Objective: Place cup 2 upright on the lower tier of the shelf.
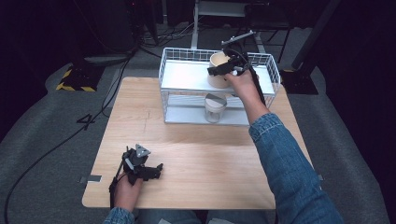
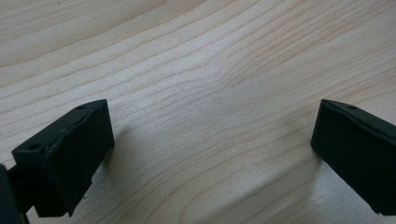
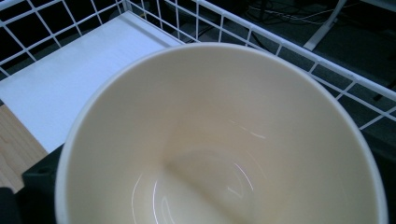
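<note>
Left claw (image 1: 154, 171) rests on wooden surface (image 1: 196, 154), jaws apart, empty | right claw (image 1: 223, 69) clamped on cream cup (image 1: 218, 70) at top shelf of white wire rack (image 1: 187, 74) | risk: cup tips or knocks rack rail on lifting; lidded jar (image 1: 215, 107) stands on lower shelf beneath

I read the bench (image 1: 187, 158) as pale wood with fine grain and a matt, smooth finish. The cup (image 3: 224, 140) looks like glazed cream ceramic, glossy inside with highlights. The rack (image 1: 170, 60) is white coated wire with smooth matt white shelves. The left claw (image 2: 210, 154) has matt black plastic jaws with slightly scuffed edges.
</note>
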A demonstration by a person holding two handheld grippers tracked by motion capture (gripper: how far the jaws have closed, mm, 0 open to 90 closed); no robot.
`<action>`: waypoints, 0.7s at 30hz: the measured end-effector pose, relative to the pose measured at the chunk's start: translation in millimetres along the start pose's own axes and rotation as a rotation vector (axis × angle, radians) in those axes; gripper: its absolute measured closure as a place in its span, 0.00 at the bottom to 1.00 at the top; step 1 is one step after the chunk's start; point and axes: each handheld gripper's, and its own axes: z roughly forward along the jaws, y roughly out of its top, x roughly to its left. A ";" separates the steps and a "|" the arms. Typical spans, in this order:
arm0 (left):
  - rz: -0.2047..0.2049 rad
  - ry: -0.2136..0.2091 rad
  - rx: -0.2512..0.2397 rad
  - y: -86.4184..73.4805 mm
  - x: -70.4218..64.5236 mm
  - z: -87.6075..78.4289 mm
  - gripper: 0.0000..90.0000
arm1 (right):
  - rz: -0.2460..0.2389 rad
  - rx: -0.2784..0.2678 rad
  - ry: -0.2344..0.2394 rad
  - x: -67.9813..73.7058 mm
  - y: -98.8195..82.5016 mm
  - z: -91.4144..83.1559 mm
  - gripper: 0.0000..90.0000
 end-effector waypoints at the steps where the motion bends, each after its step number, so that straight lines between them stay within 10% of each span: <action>1: 0.001 0.001 0.000 0.0 0.0 0.0 0.00 | 0.002 -0.019 0.010 -0.3 0.1 -0.5 0.00; 21: -0.001 0.003 -0.001 -0.4 -0.2 -0.2 0.00 | -0.023 -0.143 0.046 -1.1 -8.9 -53.5 0.00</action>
